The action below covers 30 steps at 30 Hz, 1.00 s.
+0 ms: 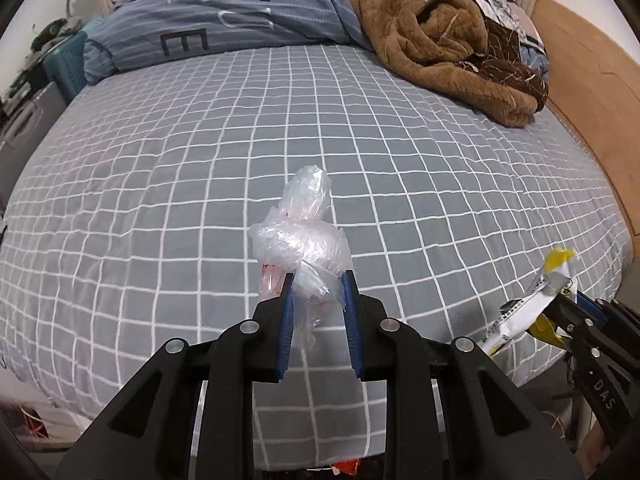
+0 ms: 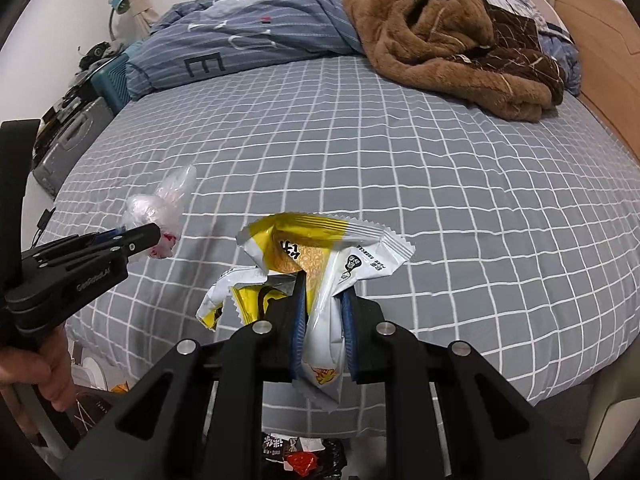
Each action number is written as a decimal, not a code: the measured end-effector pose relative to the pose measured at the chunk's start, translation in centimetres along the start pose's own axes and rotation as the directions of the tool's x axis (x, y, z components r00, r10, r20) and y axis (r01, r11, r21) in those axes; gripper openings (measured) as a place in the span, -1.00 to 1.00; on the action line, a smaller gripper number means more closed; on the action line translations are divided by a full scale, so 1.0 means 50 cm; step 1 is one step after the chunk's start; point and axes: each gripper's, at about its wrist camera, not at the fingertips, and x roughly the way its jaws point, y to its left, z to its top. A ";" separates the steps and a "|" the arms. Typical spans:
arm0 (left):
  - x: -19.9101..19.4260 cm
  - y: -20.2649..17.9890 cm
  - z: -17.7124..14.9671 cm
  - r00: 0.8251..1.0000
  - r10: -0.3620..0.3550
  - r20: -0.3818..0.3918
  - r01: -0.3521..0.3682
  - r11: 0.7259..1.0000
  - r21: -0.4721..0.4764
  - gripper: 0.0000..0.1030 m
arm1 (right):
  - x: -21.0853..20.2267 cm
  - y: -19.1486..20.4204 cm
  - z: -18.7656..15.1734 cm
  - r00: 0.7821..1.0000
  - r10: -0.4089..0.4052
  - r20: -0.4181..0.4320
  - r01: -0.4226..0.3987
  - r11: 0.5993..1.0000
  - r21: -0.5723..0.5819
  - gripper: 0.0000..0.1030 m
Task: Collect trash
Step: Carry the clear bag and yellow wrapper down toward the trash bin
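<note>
A crumpled clear plastic bag (image 1: pixel 302 240) hangs above the grey checked bed sheet (image 1: pixel 200 168), with my left gripper (image 1: pixel 319 280) shut on its lower part. From the right wrist view the same bag (image 2: pixel 160 208) shows at the left in the left gripper (image 2: pixel 154 236). My right gripper (image 2: pixel 323 286) is shut on a yellow and white snack wrapper (image 2: pixel 320 256), lifted off the sheet (image 2: pixel 440 184). That wrapper (image 1: pixel 524 304) and the right gripper (image 1: pixel 560 300) appear at the right edge of the left wrist view.
A brown fleece blanket (image 1: pixel 432 36) and a blue striped duvet (image 1: pixel 224 16) lie piled at the far side of the bed. A wooden headboard (image 1: pixel 592 80) runs along the right. A teal crate (image 2: pixel 114 76) and a grey case (image 2: pixel 68 144) stand left of the bed. A dark red-marked packet (image 2: pixel 304 456) lies below the near edge.
</note>
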 end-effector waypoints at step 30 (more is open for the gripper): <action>-0.177 0.078 -0.162 0.999 -0.029 0.046 0.032 0.997 -0.072 -0.71 | -0.099 0.131 -0.112 0.999 0.039 0.000 -0.039 0.997 -0.071 -0.69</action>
